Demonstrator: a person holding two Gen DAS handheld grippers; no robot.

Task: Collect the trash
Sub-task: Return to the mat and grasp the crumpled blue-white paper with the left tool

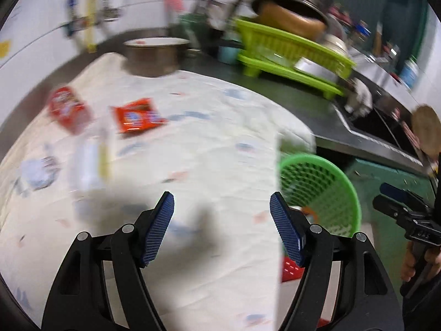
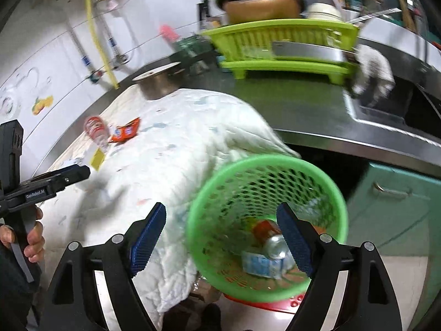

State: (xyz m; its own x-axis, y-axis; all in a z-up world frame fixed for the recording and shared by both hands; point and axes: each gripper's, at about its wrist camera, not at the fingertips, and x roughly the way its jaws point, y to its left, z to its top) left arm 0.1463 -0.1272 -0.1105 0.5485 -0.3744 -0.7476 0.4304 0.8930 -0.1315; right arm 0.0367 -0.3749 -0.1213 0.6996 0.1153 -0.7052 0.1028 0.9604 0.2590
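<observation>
Both claws are spread wide with nothing between their blue pads. The right gripper (image 2: 222,237) hangs over the rim of the green mesh basket (image 2: 325,182), which stands on the floor just beside the cloth-draped counter edge. Down inside the basket, under the right-hand pad, lie a silver can (image 2: 275,247), a red-orange wrapper (image 2: 264,227) and a blue-and-white packet (image 2: 260,266).

The left gripper (image 1: 222,229) hovers above the white cloth (image 1: 193,143), the basket off to its right and lower. The remaining trash sits well ahead of it and to the left: a clear strip with a yellow edge (image 1: 91,160) nearest, a pale crumpled scrap (image 1: 38,171) beside that, then an orange-red wrapper (image 1: 137,114) and a red packet (image 1: 69,109) further back, all blurred.

Beyond the cloth stand a steel pot (image 1: 155,55), then a lime-green dish rack (image 1: 289,52) with a dark pan tipped over it, and the sink (image 1: 377,121) off to the right.
</observation>
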